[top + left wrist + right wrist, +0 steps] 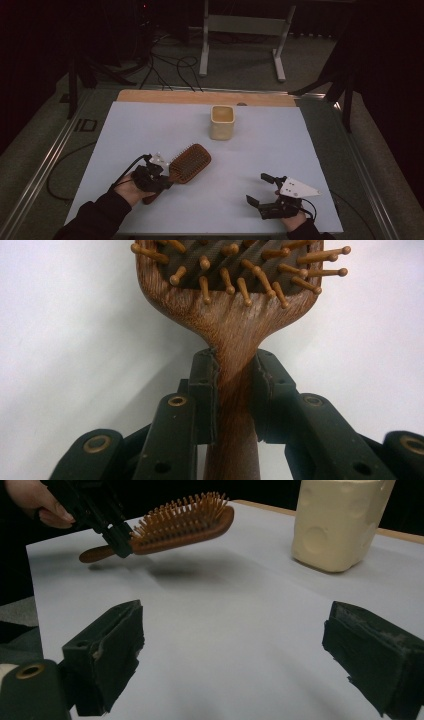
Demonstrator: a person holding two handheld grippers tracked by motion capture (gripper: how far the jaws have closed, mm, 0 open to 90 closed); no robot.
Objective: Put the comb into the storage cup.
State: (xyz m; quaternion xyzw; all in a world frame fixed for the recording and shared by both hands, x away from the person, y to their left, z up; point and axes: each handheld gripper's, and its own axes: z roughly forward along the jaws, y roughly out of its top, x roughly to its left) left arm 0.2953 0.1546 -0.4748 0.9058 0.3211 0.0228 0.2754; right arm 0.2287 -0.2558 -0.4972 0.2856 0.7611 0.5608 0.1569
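1 hairbrush (pixel 235 315) clamped by left gripper (pixel 234 385), lifted off table (pixel 150 130)

White-covered table (pixel 150 130) with cream cup (pixel 222 122)

Only the cream cup (pixel 222 122) seemingly interrupts the open white mat (pixel 280 150).

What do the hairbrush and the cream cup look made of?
Hairbrush: apparently wood, reddish-brown with visible grain and a slight sheen; ball-tipped wooden pins in a dark pad. Cup: matte cream, softly dimpled walls, perhaps silicone or plastic; hard to say which.
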